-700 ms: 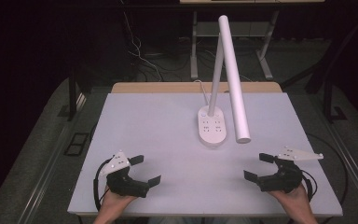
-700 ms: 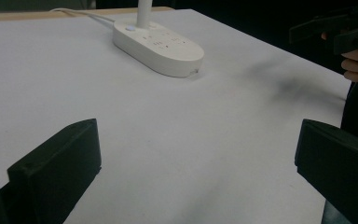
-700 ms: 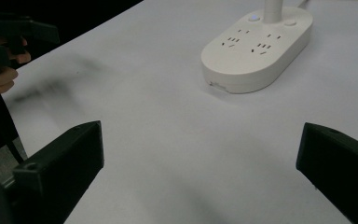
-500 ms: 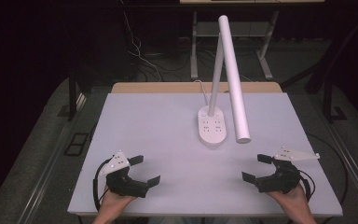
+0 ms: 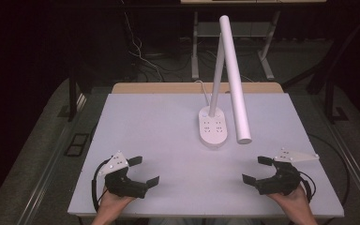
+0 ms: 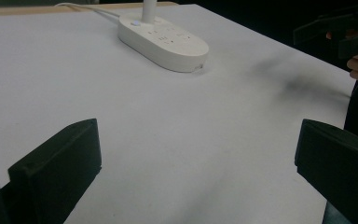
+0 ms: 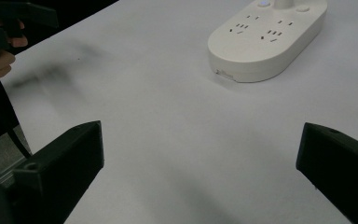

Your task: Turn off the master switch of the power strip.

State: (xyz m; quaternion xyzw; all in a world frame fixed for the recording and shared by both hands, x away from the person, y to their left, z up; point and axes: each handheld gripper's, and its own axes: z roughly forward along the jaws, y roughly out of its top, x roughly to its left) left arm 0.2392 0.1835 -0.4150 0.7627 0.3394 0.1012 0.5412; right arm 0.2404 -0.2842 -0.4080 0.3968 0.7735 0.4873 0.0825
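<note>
A white desk lamp stands at the middle back of the white table [image 5: 159,126]. Its oval base [image 5: 213,127] carries power sockets, and its long tube head [image 5: 234,79] slants down to the right. My left gripper [image 5: 145,170] rests near the front left edge, open, with nothing between its jaws. My right gripper [image 5: 257,169] mirrors it at the front right, also open and empty. From the left gripper [image 6: 196,158] the lamp base [image 6: 165,37] lies ahead, well beyond the jaws. The right gripper [image 7: 198,163] faces the same base [image 7: 268,37] from the other side.
A white cord [image 5: 204,91] runs from the lamp base to the table's back edge. Dark floor, cables and table legs [image 5: 194,56] lie behind the table. Each gripper view catches the other hand and its gripper [image 6: 349,35] [image 7: 2,32] at the table's edge.
</note>
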